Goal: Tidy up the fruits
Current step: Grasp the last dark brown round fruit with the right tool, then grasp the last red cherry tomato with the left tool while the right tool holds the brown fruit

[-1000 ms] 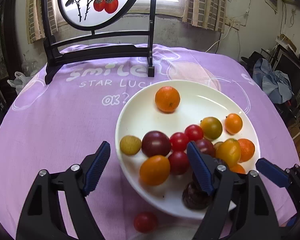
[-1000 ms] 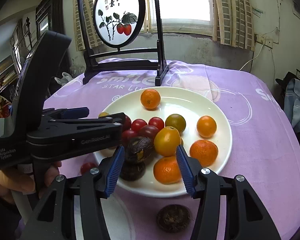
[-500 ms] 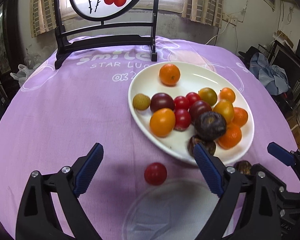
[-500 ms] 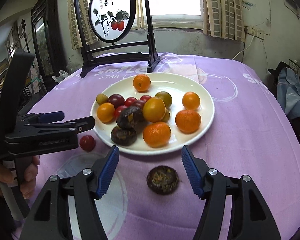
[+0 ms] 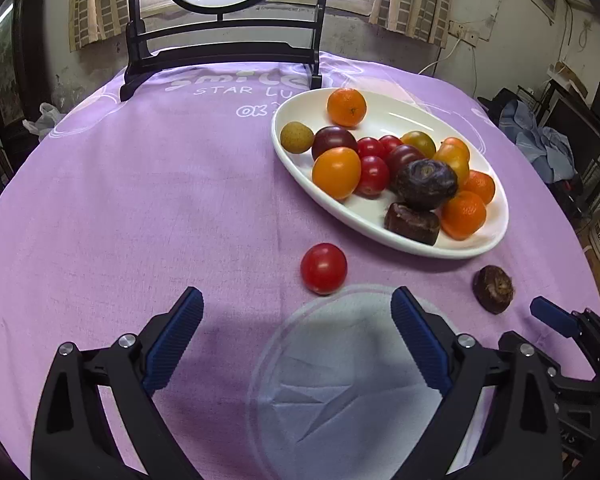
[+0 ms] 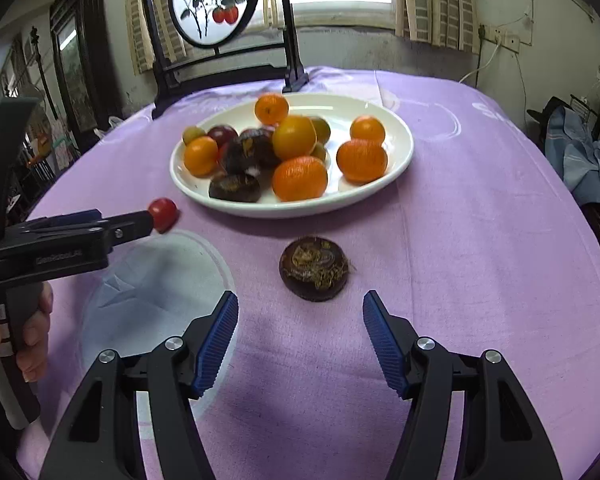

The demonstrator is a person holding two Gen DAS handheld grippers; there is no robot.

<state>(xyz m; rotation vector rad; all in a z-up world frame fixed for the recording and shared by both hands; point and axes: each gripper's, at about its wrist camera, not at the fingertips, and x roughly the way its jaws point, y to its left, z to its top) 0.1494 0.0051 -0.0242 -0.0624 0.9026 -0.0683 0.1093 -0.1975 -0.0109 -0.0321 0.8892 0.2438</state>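
My left tongs [image 5: 296, 336] stand wide with the jaws opening further, nothing between them. My right tongs [image 6: 300, 338] stand partly open and empty too. I take the white plate [image 5: 380, 224] as my landmark. It holds a heap of oranges, cherry tomatoes and dark water chestnuts. Two fruits lie off it on the purple cloth of the desk [image 5: 140, 200]: a red cherry tomato [image 5: 323, 268] just beside the plate's near rim, and a dark water chestnut [image 6: 314, 268] also near that rim, further toward my right hand's side.

I judge the step in hand to be a double pickup, one stray per hand. To do it well I would bring each pair of tongs down so the fruit sits centred between the pads, then close gently. The tomato is smooth and round and could roll or squirt out of a skewed pinch. The chestnut is flatter and should sit steadier.

A pale round patch on the cloth [image 5: 340, 380] lies on my side of the plate, between the two strays. Beyond the plate a black framed screen [image 5: 224, 52] stands well clear. On my side of the plate the cloth is bare and open, so both approaches have room. The plate's rim is the one edge I should not knock.
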